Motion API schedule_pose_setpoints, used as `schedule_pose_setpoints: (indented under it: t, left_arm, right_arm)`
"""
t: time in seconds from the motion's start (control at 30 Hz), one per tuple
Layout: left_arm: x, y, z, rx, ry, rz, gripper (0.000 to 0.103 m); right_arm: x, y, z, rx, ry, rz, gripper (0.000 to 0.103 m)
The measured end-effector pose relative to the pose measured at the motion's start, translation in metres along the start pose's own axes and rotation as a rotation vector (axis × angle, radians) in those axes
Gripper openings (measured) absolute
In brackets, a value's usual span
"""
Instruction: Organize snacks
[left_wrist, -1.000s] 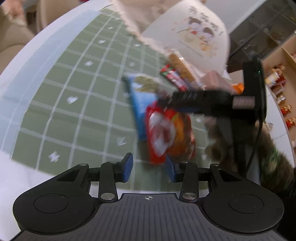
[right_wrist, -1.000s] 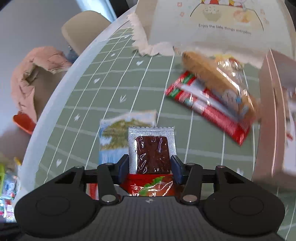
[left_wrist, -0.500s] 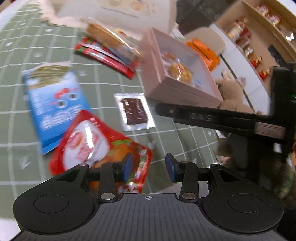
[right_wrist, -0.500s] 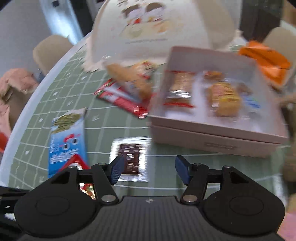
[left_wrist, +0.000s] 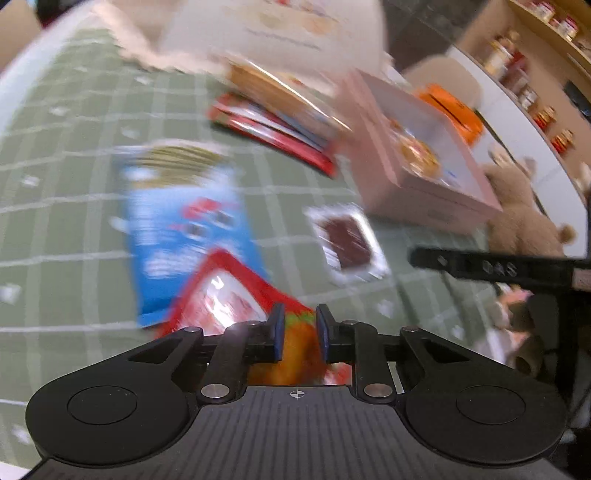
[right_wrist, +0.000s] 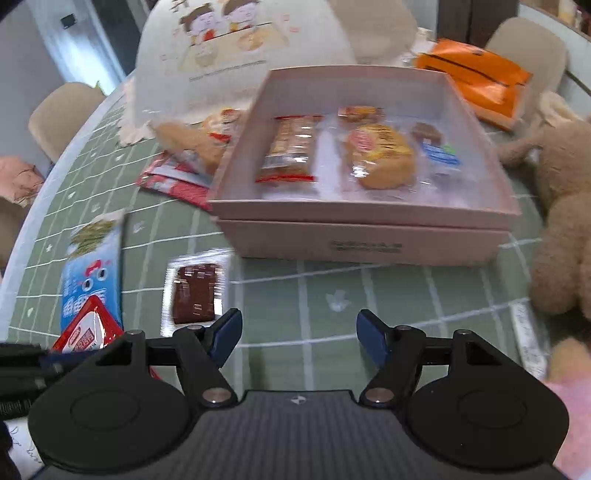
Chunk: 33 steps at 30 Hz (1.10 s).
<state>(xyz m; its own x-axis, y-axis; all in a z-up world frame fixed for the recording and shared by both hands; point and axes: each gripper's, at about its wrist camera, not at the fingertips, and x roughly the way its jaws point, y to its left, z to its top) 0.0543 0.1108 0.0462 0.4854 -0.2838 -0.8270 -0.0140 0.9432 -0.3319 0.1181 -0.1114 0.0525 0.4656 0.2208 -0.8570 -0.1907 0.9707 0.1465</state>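
Observation:
My left gripper (left_wrist: 299, 332) is closing, its blue pads narrowed on the near corner of a red snack packet (left_wrist: 221, 299) that lies on the green checked cloth. Partly under that packet is a blue packet (left_wrist: 184, 229). A brown snack in a silver wrapper (right_wrist: 195, 291) lies flat on the cloth, just left of my right gripper (right_wrist: 299, 336). The right jaws are opening, with only cloth between them. Ahead of it stands the open pink box (right_wrist: 362, 243), holding a red-wrapped bar (right_wrist: 291, 147), a yellow cake (right_wrist: 380, 155) and small sweets.
Red packets and a biscuit pack (right_wrist: 184, 155) lie left of the box, in front of a white cartoon bag (right_wrist: 236, 48). A teddy bear (right_wrist: 565, 221) sits to the right and an orange tissue pack (right_wrist: 476, 81) behind the box. The round table's edge curves along the left.
My right gripper let go of the brown snack, opened wide and swung toward the pink box. My left gripper came down over the red packet and its jaws narrowed on it.

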Motion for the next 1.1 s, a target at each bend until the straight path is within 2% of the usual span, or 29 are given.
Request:
schedule_pose_setpoints:
  t: [0.07,0.27,0.4,0.5,0.57,0.67,0.77,0.83,1.0,1.03,1.1]
  left_arm:
    - [-0.009,0.018,0.003,-0.020,-0.037,0.085,0.023]
    - [-0.041,0.071,0.005,-0.150,-0.102,0.170,0.024]
    - [-0.059,0.087,0.003,-0.217,-0.139,0.180,0.024]
    - [-0.067,0.088,0.005,-0.230,-0.171,0.145,0.024]
    - [-0.065,0.082,0.010,-0.211,-0.166,0.105,0.024]
    - [-0.055,0.058,0.023,-0.112,-0.151,0.060,0.024]
    - [-0.036,0.026,0.039,0.033,-0.135,0.070,0.024]
    - [-0.026,0.008,0.044,0.086,-0.114,0.067,0.024]
    - [0.001,-0.024,0.049,0.137,-0.064,-0.006,0.025]
    - [0.006,-0.028,0.048,0.143,-0.058,-0.016,0.027]
    - [0.016,-0.035,0.048,0.166,-0.049,0.006,0.027]
  right_arm:
    - [0.003,0.014,0.004,-0.027,0.004,0.012,0.070]
    - [0.016,0.049,0.012,-0.105,0.025,0.047,0.074]
    - [0.025,0.062,0.014,-0.120,0.045,0.062,0.074]
    - [0.026,0.067,0.011,-0.131,0.049,0.070,0.074]
    - [0.024,0.067,0.008,-0.138,0.050,0.067,0.074]
    - [0.017,0.061,0.003,-0.131,0.042,0.053,0.074]
    - [0.007,0.047,-0.003,-0.104,0.028,0.034,0.074]
    - [0.000,0.037,-0.007,-0.081,0.020,0.021,0.074]
    - [-0.009,0.007,-0.021,0.003,0.017,-0.015,0.076]
    - [-0.009,0.003,-0.024,0.018,0.020,-0.017,0.076]
    - [-0.012,-0.002,-0.029,0.038,0.016,-0.019,0.076]
